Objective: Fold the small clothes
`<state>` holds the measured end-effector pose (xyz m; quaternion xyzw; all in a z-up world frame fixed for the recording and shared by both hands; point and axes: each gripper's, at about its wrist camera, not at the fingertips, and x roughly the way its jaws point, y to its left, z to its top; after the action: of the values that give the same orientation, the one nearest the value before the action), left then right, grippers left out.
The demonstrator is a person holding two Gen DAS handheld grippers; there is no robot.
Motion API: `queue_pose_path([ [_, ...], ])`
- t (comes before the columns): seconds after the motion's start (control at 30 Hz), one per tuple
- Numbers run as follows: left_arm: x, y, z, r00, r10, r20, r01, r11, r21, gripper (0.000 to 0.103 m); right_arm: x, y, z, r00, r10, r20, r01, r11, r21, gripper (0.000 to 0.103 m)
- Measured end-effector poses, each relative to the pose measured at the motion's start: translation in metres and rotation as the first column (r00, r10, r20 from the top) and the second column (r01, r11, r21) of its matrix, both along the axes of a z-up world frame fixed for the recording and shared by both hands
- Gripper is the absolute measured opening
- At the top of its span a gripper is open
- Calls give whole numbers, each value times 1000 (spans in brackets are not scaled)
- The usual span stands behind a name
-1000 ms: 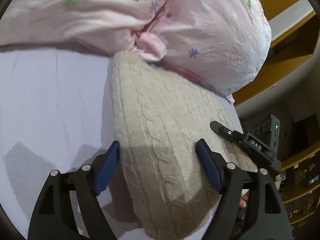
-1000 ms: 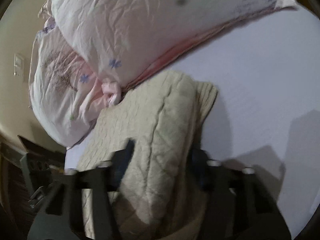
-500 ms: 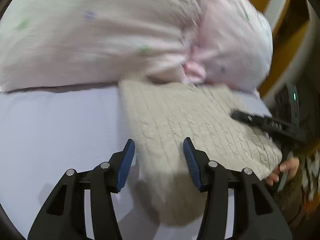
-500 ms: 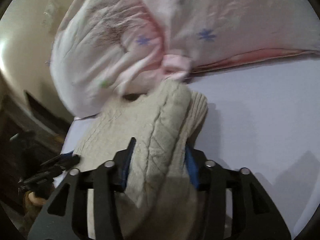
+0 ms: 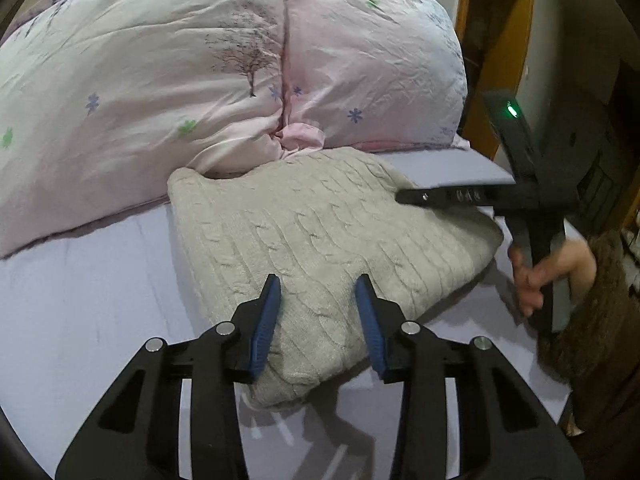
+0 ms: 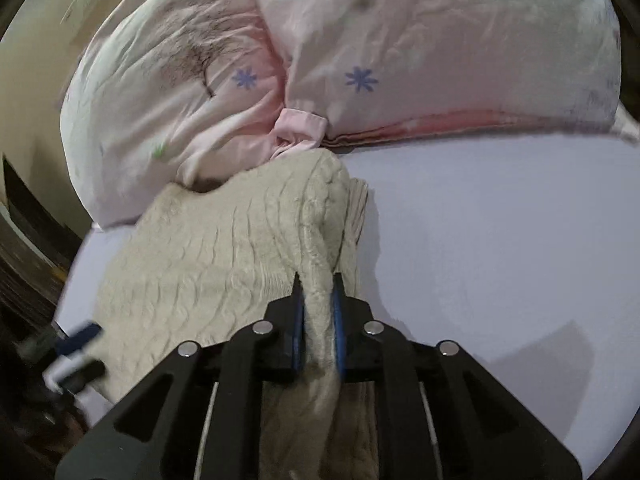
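Beige cable-knit sweater (image 5: pixel 320 232): folded into a thick pad, lying on the lavender bed sheet (image 5: pixel 80 300), its far edge touching the bedding heap. In the right wrist view a ribbed lower layer shows at the pad's right side, beneath the top fold.

Left gripper (image 5: pixel 318 312): jaws parted, blue pads either side of the sweater's near corner, not pressing the knit. Whether the tips touch the fabric cannot be told.

Right gripper (image 6: pixel 317 320): jaws clenched on a raised ridge of the sweater's folded edge, the knit bunched between the blue pads. In the left wrist view it reaches in over the sweater's far right corner, a green light lit on its body, held by the person's right hand (image 5: pixel 552 268).

Pink floral duvet (image 5: pixel 200 80): crumpled, bulky, heaped along the far side of the bed, directly behind the sweater and blocking that side. A pink tie (image 5: pixel 300 138) at its seam hangs just above the sweater's far edge.

Wooden frame (image 5: pixel 524 40): beyond the bed, at the right, behind the duvet.

Beige wall (image 6: pixel 32 40): at the left in the right wrist view.
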<state>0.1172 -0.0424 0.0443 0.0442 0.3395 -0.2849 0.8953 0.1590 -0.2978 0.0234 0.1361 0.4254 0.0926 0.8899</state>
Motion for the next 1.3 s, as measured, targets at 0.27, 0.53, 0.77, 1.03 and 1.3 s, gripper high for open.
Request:
queue_pose_path([
  [0.27,-29,41,-2,971,224,-87,-230,972,-56,92,-112,-8,43,982,-31,187,30,1000,9,101],
  [0.53,-18,16,-33,943,318,-101,-300,941,159,101,-101,44,-7,997,0,-73,-12,987,-163,101],
  [0.77,-13,7,-50,934,330,-139,-290,925,244,102,-98,66,-18,994,-14,-111,-22,949,-315,101],
  [1.03,-15,7,-49,934,329,-138,-290,925,247,102,-99,65,-18,994,-14,-111,-22,948,-317,101],
  [1.3,-15,7,-50,934,330,-138,-290,924,247,102,-99,66,-18,994,-16,-111,-20,948,-317,101],
])
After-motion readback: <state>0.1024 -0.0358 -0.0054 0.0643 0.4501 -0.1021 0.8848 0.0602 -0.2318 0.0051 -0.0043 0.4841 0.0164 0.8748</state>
